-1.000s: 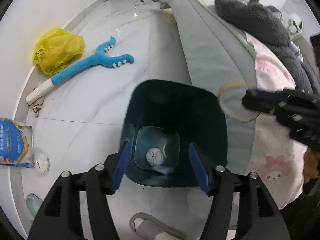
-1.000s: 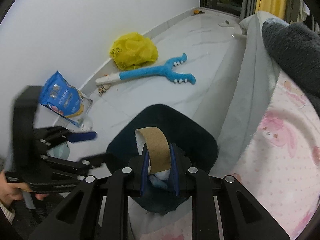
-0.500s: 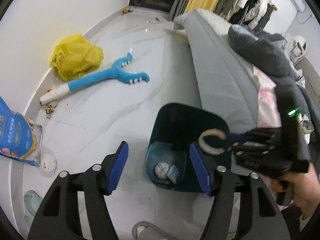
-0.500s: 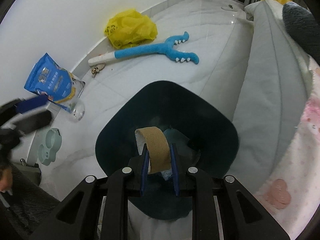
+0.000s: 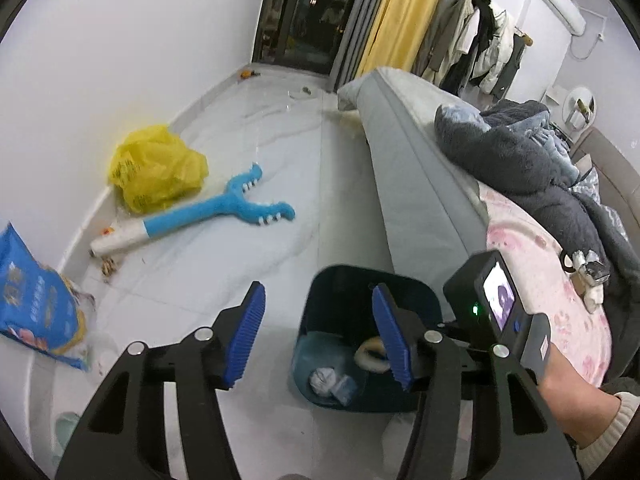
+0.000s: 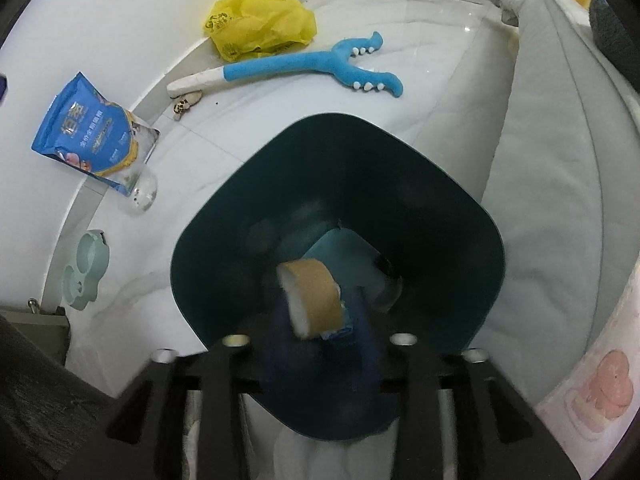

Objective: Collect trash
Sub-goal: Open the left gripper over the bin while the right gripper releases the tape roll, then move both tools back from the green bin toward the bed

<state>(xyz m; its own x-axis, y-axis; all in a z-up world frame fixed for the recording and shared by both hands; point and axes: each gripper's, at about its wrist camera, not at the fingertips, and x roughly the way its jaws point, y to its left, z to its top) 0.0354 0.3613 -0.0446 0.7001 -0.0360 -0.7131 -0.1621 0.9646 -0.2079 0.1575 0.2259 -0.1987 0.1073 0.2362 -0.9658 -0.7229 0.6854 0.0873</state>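
A dark teal trash bin (image 6: 460, 216) stands on the white floor beside the bed; it also shows in the left wrist view (image 5: 344, 280). My right gripper (image 6: 320, 344) hangs over its mouth, its blue fingers blurred and parted. A brown cardboard tape roll (image 6: 314, 300) sits tilted between them, just inside the bin; it also shows in the left wrist view (image 5: 370, 354). Crumpled white paper (image 5: 326, 378) lies at the bin's bottom. My left gripper (image 5: 320, 336) is open and empty, above the bin's left side.
A yellow plastic bag (image 6: 260, 20), a blue plush toy (image 6: 304, 66) and a blue snack bag (image 6: 92, 132) lie along the wall. A pale green dish (image 6: 86, 272) sits lower left. The bed (image 5: 420, 184) with a dark blanket runs along the right.
My right gripper has lowered into the bin's mouth and its fingers have spread, so the tape roll now tilts loose. My left gripper has pulled back and up.
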